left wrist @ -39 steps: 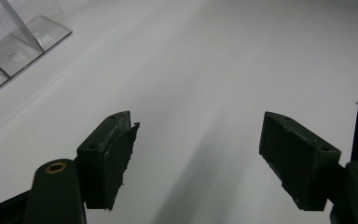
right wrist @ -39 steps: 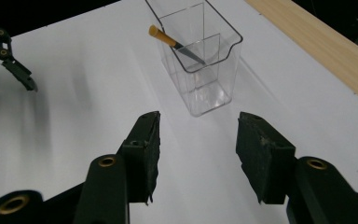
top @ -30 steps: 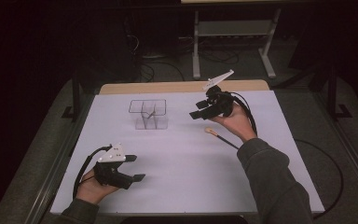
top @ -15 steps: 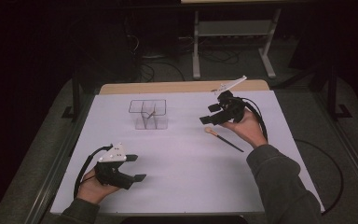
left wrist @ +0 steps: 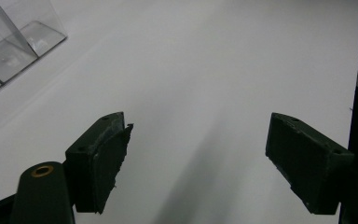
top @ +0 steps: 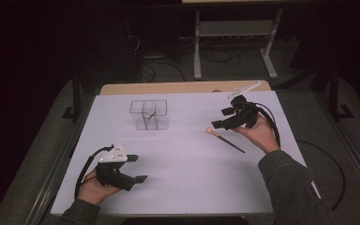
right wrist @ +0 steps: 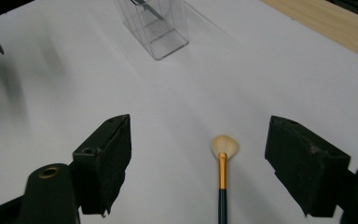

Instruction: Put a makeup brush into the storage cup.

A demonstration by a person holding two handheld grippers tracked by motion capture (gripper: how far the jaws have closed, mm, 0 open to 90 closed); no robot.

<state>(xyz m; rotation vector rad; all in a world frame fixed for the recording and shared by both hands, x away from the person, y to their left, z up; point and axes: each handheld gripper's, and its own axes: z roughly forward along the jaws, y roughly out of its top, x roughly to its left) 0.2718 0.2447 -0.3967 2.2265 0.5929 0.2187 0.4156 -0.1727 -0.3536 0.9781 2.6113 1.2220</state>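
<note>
Approach step: right gripper [top: 218,118] hovering with jaws apart, having just been opening, brush [right wrist: 223,176] lying on the table [top: 187,164] below and between them, ungripped. Left gripper [top: 135,168] idling, jaws spread, empty. Next: lowering, closing on the handle, probably carrying toward the clear organiser [top: 151,114] ahead.

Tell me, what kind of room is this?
Probably a lab or workshop: a white table set up for practice, cables on a dark floor, and a person holding a gripper in each hand.
</note>
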